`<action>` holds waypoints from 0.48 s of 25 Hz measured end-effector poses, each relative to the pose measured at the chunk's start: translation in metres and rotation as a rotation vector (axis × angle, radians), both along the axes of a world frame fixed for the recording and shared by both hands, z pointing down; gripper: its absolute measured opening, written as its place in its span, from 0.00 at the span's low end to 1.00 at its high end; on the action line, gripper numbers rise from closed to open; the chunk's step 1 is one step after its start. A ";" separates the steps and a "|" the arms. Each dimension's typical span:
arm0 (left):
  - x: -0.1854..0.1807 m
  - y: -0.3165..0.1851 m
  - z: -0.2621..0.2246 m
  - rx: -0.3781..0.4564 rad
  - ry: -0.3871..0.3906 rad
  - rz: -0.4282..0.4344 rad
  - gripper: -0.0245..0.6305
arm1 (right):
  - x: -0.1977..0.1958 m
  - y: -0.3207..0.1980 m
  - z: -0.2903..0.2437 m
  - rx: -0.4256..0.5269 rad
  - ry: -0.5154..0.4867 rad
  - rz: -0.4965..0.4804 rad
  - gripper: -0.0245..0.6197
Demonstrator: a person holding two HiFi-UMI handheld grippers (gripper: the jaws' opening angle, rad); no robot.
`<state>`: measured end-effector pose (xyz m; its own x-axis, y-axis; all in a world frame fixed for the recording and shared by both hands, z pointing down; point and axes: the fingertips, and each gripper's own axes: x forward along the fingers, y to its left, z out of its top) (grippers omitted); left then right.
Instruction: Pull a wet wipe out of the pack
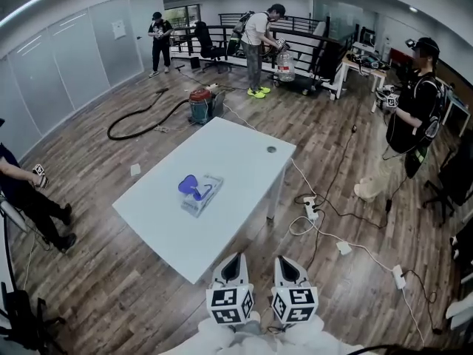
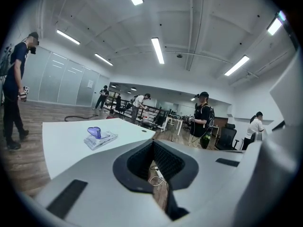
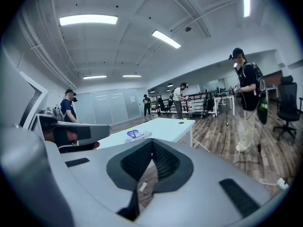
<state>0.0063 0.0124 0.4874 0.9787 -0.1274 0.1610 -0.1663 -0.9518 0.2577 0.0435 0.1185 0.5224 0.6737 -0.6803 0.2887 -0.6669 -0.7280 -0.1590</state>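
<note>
The wet wipe pack (image 1: 201, 192) lies flat near the middle of the white table (image 1: 229, 150). It is a clear, pale pack with a blue lid flipped up. The same pack (image 2: 99, 137) sits far ahead to the left in the left gripper view. In the right gripper view the pack (image 3: 138, 135) is small and distant. My left gripper (image 1: 233, 261) and right gripper (image 1: 287, 263) hang side by side close to my body, short of the table's near corner. Both are shut on nothing. The left gripper (image 2: 152, 144) and right gripper (image 3: 152, 142) show their dark pads meeting at the tip.
A grey round cap (image 1: 271, 149) is set in the table's far end. A power strip (image 1: 311, 208) and cables trail over the wooden floor to the right. A vacuum cleaner (image 1: 199, 106) with a black hose stands beyond the table. One person (image 1: 29, 198) is at left, another person (image 1: 412, 117) at right.
</note>
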 end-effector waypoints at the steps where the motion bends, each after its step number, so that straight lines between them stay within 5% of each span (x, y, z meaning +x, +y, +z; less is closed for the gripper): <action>1: 0.004 -0.004 0.001 -0.004 -0.002 -0.006 0.04 | 0.004 -0.004 -0.001 -0.003 0.001 -0.008 0.05; 12: 0.052 -0.040 0.008 -0.016 -0.007 -0.044 0.04 | 0.052 -0.037 -0.007 -0.018 0.031 -0.048 0.05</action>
<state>0.0578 -0.0273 0.4951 0.9711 -0.1675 0.1698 -0.2096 -0.9392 0.2719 0.0955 0.0818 0.5159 0.6489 -0.7072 0.2808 -0.7057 -0.6973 -0.1254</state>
